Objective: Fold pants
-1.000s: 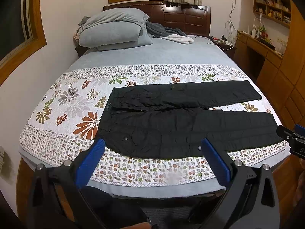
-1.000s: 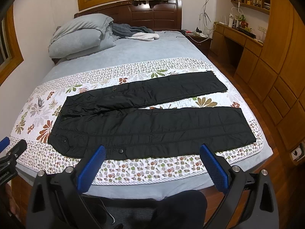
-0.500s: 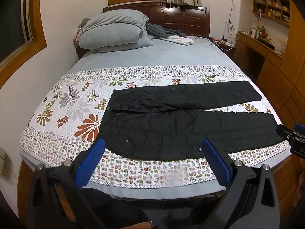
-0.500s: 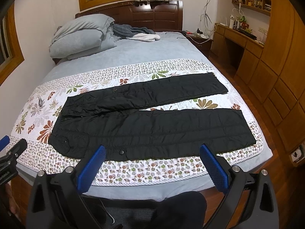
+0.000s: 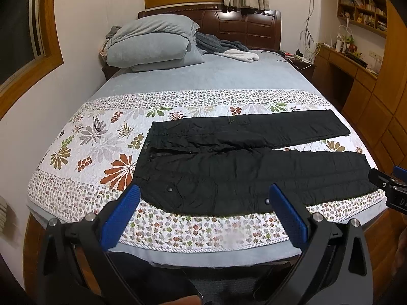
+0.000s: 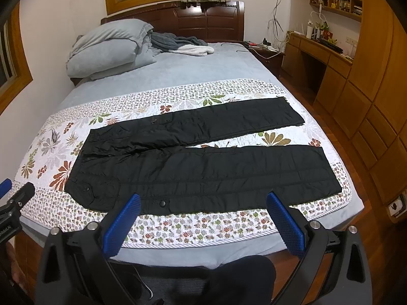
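Black pants [image 5: 241, 167] lie flat across the floral quilt [image 5: 84, 152], waistband to the left, both legs spread apart and pointing right; they also show in the right wrist view [image 6: 203, 167]. My left gripper [image 5: 203, 195] is open and empty, held above the bed's near edge in front of the waist and near leg. My right gripper [image 6: 203, 200] is open and empty, in front of the near leg. The right gripper's tip [image 5: 389, 188] shows at the left view's right edge, and the left gripper's tip [image 6: 12, 203] at the right view's left edge.
Grey pillows [image 5: 152, 43] and a crumpled blanket [image 5: 226, 48] lie at the head of the bed, by the dark headboard [image 5: 241, 25]. Wooden desk and cabinets [image 6: 356, 76] stand along the right. A wall with a window [image 5: 25, 38] runs along the left.
Both grippers have risen and tilted slightly, so the bed and pants sit a little lower in both views. The pants have not moved. Both grippers stay open.
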